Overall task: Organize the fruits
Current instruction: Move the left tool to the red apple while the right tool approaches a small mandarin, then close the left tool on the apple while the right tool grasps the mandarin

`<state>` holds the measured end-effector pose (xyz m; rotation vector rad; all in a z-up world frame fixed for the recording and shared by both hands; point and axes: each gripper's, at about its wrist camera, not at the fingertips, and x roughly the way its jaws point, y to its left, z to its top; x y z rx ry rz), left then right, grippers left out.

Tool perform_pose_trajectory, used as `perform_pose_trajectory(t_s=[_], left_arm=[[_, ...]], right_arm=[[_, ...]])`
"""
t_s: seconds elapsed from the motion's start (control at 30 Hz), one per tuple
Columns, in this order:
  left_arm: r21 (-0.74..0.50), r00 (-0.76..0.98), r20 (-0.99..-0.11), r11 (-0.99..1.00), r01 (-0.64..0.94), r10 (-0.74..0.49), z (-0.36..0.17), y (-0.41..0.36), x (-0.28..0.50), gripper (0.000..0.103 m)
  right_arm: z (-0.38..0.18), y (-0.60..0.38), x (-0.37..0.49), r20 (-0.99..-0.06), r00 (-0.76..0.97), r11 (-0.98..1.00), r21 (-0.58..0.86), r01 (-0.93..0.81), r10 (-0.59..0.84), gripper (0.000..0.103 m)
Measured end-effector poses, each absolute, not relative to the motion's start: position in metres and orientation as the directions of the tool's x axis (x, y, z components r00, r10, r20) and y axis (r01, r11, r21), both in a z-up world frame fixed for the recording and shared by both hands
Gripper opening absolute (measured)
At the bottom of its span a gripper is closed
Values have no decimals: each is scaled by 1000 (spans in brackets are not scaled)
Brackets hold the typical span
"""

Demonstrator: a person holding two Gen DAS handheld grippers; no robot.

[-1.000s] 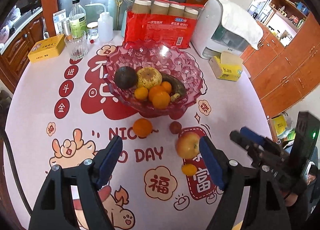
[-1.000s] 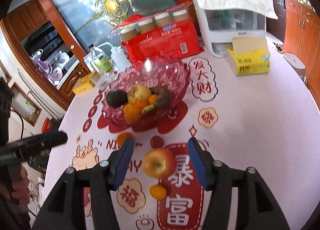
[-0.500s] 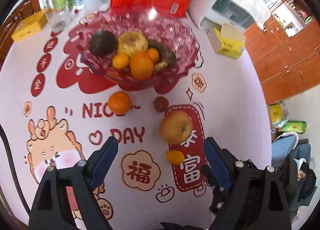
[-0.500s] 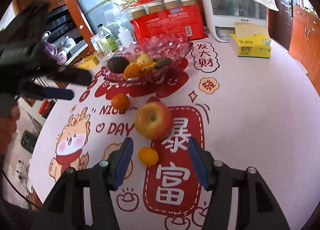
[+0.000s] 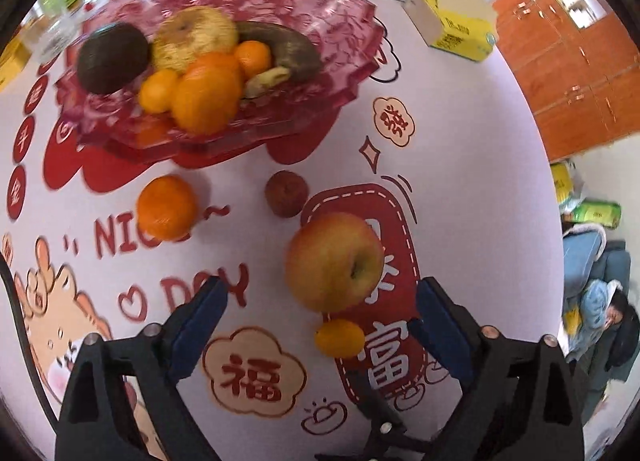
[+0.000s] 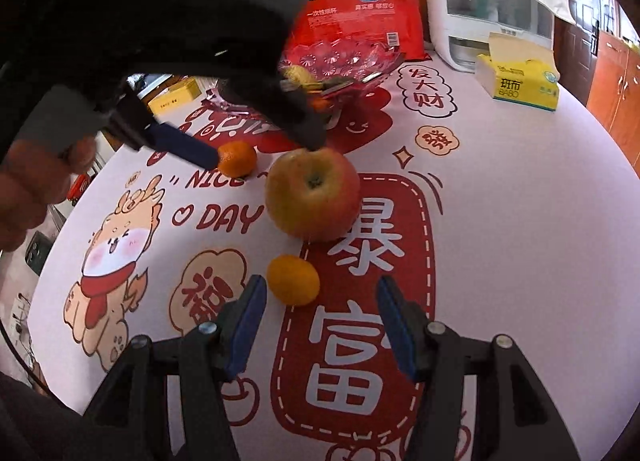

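My left tongs (image 5: 320,309) are spread wide and hold nothing; they hang above the apple (image 5: 335,261), which sits between their blue pads without touching either. From the right wrist camera I see those same tongs reaching in from the upper left, one dark finger tip just at the apple's far top edge; whether it touches I cannot tell. My right tongs (image 6: 320,313) are also wide apart and empty, low over the tabletop (image 6: 520,221), with the small tangerine (image 6: 293,280) just ahead of the left pad and the apple (image 6: 313,193) beyond it.

The apple stands on the red printed panel of the tabletop cover, stem hollow facing up toward the cameras. The small tangerine (image 5: 340,337) lies just beside it on the near side. A brownish lychee-like fruit (image 5: 286,193) rests a little beyond the apple, and a larger orange (image 5: 167,207) sits apart to the left, near the printed letters.

Farther out stands the pink glass fruit bowl (image 5: 352,37), holding a dark avocado (image 5: 113,57), a yellow-brown pear-like fruit (image 5: 196,37), several oranges and a blackened banana (image 5: 280,49). Behind the bowl is a red pack of paper cups (image 6: 360,21), and to the right a yellow tissue box (image 6: 520,79) and a white appliance (image 6: 492,9).
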<state>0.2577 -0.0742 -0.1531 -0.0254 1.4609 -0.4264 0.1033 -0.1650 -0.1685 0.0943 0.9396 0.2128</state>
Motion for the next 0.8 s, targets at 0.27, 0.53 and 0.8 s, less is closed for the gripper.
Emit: perform_pose_trajectory(t_s=[0.27,0.53,0.8], left_arm=[[-236,15,-966,909,342,-256,-177,-100,264,96],[-184,17,-978,902,389,-207,-199,-116,268,95],[-152,38,-982,901,407,-183,-209,-123,277,95]], right_arm=[[-180,-154,108,-801,554,969,135,-206,229,57],[-190,-148,114,-810,536,960,118,-253,240,47],[-192,-141,114,-800,545,950,98,-297,253,39]])
